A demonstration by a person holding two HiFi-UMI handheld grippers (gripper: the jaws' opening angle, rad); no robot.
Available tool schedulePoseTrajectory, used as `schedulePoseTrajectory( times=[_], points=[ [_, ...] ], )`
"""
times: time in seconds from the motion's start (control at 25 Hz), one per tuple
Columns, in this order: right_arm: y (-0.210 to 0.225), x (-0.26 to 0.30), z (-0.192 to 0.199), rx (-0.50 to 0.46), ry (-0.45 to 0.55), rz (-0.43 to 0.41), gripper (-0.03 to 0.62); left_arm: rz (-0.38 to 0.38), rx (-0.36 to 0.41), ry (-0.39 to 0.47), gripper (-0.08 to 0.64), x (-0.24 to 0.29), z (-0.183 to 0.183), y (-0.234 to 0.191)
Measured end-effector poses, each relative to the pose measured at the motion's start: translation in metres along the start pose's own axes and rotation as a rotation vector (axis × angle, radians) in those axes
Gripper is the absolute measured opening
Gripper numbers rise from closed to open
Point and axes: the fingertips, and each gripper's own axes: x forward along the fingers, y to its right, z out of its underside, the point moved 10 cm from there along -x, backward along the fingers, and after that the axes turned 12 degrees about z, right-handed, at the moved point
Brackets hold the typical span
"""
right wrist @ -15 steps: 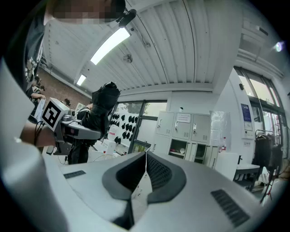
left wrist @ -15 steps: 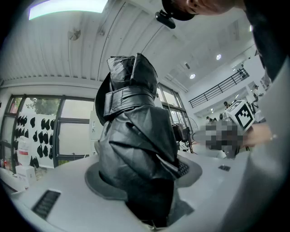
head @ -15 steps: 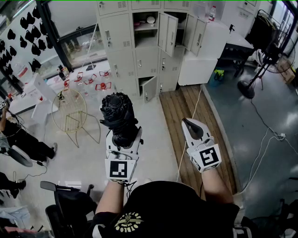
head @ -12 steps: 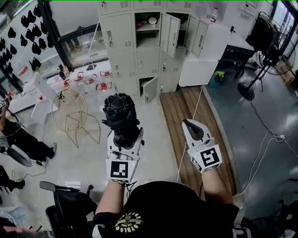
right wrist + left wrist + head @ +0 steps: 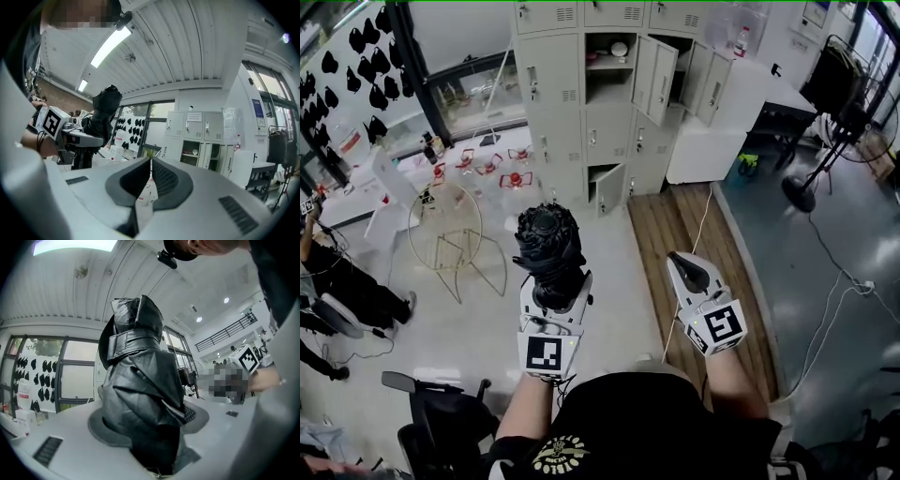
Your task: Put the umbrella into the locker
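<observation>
**Umbrella held, lockers ahead**

Your left gripper (image 5: 555,287) clamps the folded black umbrella (image 5: 547,244), which stands upright between its jaws. Your right gripper (image 5: 682,261) is closed and empty beside it. The grey lockers (image 5: 546,84), some doors open, stand well apart ahead.

Pale floor (image 5: 623,277), wooden strip (image 5: 675,225), wire chair (image 5: 442,221), fan (image 5: 798,193)

We see a black umbrella (image 5: 547,246), folded up and strapped shut, standing up in our left gripper (image 5: 556,291). The pale grey locker (image 5: 553,75) is well ahead, some doors open.
</observation>
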Motion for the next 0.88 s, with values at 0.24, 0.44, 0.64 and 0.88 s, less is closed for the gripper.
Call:
schedulePoseTrajectory(
  times=[0.24, 0.44, 0.64, 0.88],
  points=[
    [0.004, 0.008, 0.001, 0.003, -0.004, 0.001, 0.035, 0.016, -0.033, -0.047, 0.265, -0.007, 0.01, -0.011],
    [0.004, 0.021, 0.009, -0.001, 0.004, -0.029, 0.035, 0.01, -0.045, -0.048, 0.265, -0.002, 0.018, -0.015],
    [0.013, 0.033, 0.018, 0.015, 0.011, -0.035, 0.035, 0.028, -0.055, -0.056, 0.265, 0.015, 0.024, -0.019],
    [0.042, 0.053, 0.028, 0.046, 0.016, -0.023, 0.035, 0.024, -0.04, -0.112, 0.265, 0.043, 0.03, -0.031]
  ],
)
